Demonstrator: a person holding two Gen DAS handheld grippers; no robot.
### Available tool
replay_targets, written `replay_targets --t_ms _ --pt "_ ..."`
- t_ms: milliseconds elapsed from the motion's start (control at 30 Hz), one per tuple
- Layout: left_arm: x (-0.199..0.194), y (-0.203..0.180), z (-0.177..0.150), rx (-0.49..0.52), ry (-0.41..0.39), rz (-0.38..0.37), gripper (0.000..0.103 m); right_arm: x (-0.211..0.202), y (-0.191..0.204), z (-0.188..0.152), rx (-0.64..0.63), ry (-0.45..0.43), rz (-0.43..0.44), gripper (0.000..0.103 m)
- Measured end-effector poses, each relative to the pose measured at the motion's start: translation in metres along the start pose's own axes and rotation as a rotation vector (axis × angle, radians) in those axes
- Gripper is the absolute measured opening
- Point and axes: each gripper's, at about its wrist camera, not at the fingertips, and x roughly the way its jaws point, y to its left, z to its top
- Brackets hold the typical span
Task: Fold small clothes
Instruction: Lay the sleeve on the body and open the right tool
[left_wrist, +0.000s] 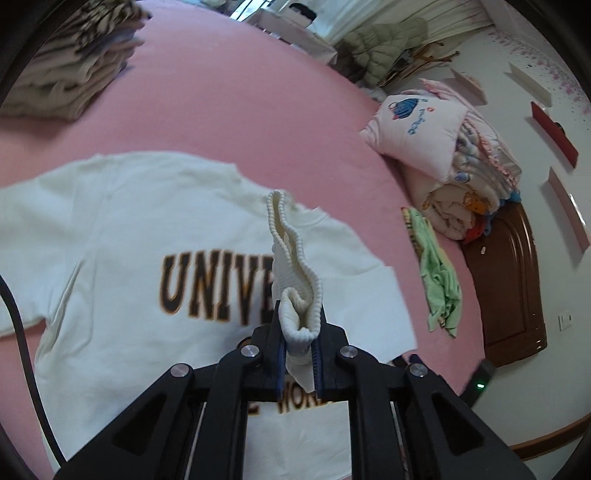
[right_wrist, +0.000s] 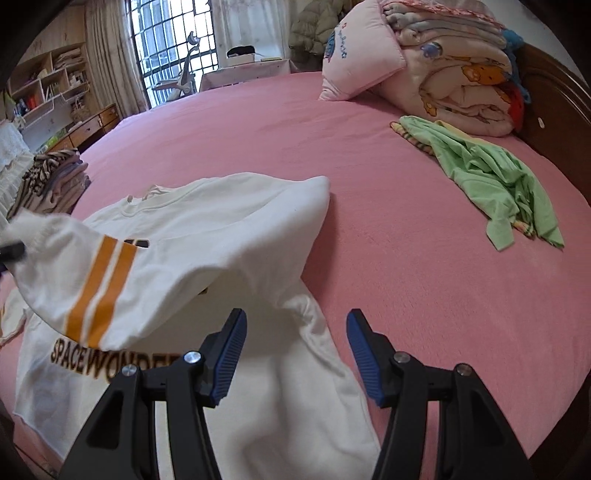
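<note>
1. The left tool (left_wrist: 299, 325) was clamped on the ribbed cuff (left_wrist: 291, 258) of a cream sweatshirt (left_wrist: 122, 229), lifting its striped sleeve (right_wrist: 110, 280) across the body.
2. The right tool (right_wrist: 295, 354) hung wide apart, holding nothing, above the sweatshirt's lower edge.
3. The sweatshirt lay on a pink bed (right_wrist: 406, 277), a green garment (right_wrist: 491, 177) well apart.

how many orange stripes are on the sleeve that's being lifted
2, side by side across the sleeve near its cuff, which the left gripper pinches. Any on the sleeve's underside would be hidden.
</note>
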Motion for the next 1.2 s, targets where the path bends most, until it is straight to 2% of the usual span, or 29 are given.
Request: replay_targets --t_ms 133,167,200,267,300,367,433,567,667,867,1067,1200 --pt "-0.005 -0.017 0.01 0.038 -0.04 0.006 0.009 0.033 0.002 0.013 -0.007 0.072 -0.031 0.056" --pt "-0.008 -0.017 0.009 0.047 -0.053 0.019 0.009 0.038 -0.002 0.015 0.01 0.082 -0.031 0.052" --pt "-0.01 -0.017 0.01 0.054 -0.07 0.044 0.009 0.043 -0.008 0.017 0.036 0.091 -0.045 0.041" --pt "-0.015 -0.009 0.009 0.062 -0.101 0.087 0.009 0.052 -0.028 0.019 0.104 0.121 -0.1 0.033" --pt "-0.016 -0.003 0.009 0.057 -0.11 0.106 0.009 0.054 -0.037 0.018 0.137 0.126 -0.096 0.033" --pt "-0.014 0.015 0.009 0.028 -0.108 0.13 0.009 0.058 -0.058 0.013 0.227 0.144 -0.022 0.033" --pt "-0.007 0.035 0.005 -0.004 -0.097 0.156 0.008 0.058 -0.064 0.011 0.247 0.15 0.003 0.035" --pt "0.011 0.073 -0.012 -0.044 -0.043 0.231 0.008 0.054 -0.06 0.009 0.239 0.155 -0.025 0.045" --pt "0.025 0.092 -0.03 -0.054 0.01 0.262 0.009 0.054 -0.058 0.005 0.234 0.157 -0.031 0.046" --pt "0.042 0.1 -0.045 -0.006 0.046 0.319 0.01 0.045 -0.064 -0.002 0.228 0.161 -0.02 0.046" --pt "0.035 0.1 -0.044 0.005 0.069 0.312 0.017 0.03 -0.071 -0.007 0.222 0.171 -0.018 0.046" --pt "0.022 0.09 -0.048 0.048 0.08 0.317 0.019 0.008 -0.079 -0.007 0.209 0.157 -0.092 0.046"
